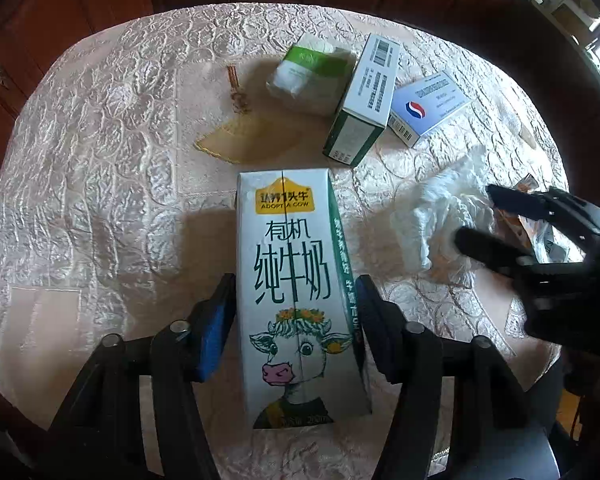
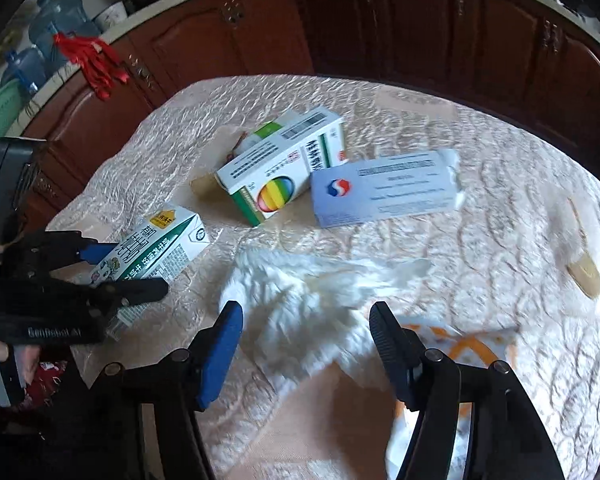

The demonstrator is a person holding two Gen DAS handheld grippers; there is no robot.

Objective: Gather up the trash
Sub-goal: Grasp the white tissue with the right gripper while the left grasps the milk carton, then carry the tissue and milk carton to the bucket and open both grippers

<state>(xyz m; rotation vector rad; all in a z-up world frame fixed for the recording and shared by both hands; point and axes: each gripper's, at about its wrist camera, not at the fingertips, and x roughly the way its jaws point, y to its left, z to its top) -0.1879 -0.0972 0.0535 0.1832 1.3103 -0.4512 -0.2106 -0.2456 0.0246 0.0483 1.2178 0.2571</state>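
On the table (image 1: 100, 160), the milk carton (image 1: 296, 288) lies nearest, left of the crumpled tissue (image 1: 440, 220). Behind them, two boxes (image 1: 364, 100) (image 1: 428, 106) lie side by side, a tissue pack (image 1: 308, 68) to their left.

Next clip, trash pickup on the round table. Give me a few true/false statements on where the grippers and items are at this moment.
1. The left gripper has its fingers on either side of the milk carton. True.
2. The carton stands upright. False: it lies on its side on the table.
3. The right gripper is shut on the tissue. False: it is open, with the crumpled tissue between and ahead of its fingers.
4. The green box leans beside the blue box. True.
5. A bin sits on the table. False: none is in view.
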